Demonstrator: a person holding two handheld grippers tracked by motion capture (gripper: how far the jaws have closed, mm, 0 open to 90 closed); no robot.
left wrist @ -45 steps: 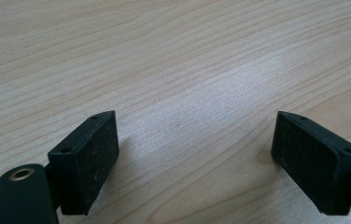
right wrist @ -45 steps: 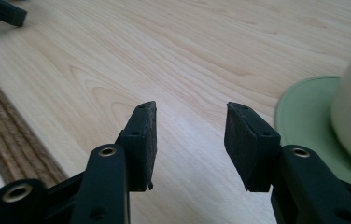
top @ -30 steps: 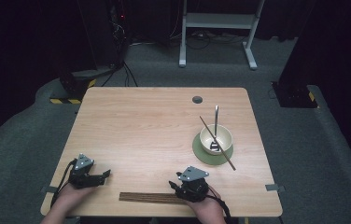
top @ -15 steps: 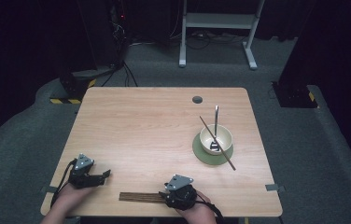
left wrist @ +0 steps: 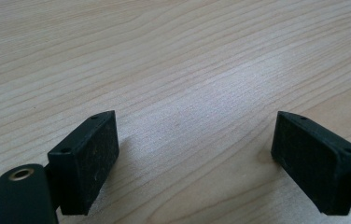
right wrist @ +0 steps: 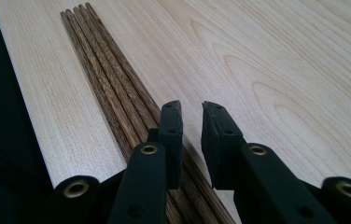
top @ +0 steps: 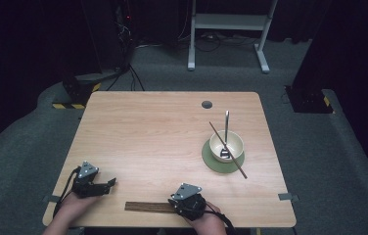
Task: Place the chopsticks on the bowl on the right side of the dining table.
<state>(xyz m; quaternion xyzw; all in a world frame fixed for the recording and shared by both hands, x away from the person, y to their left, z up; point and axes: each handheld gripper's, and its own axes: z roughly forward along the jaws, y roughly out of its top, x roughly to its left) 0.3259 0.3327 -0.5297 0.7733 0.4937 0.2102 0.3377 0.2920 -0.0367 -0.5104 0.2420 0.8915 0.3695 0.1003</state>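
The chopsticks lie in a flat bundle along the near edge of the desk, between the two hands. In the high view the right tongs sit at the bundle's right end, with the hand behind them at the desk's edge. In the right gripper view the chopsticks run away from the camera, parallel to the desk edge, and pass under the left jaw of the right tongs. The jaws have just been closing and now stand with only a narrow gap between them. The sticks lie mostly beneath and to the left of that gap. Whether one stick is pinched between the pads I cannot tell, as the jaws hide the spot.

The left tongs rest on the desk well to the left of the bundle, pointing right, not touching it. In the left gripper view the left tongs are wide open over bare wood.

Far to the right stands a bowl on a green saucer, with a spoon and one more chopstick leaning in it.
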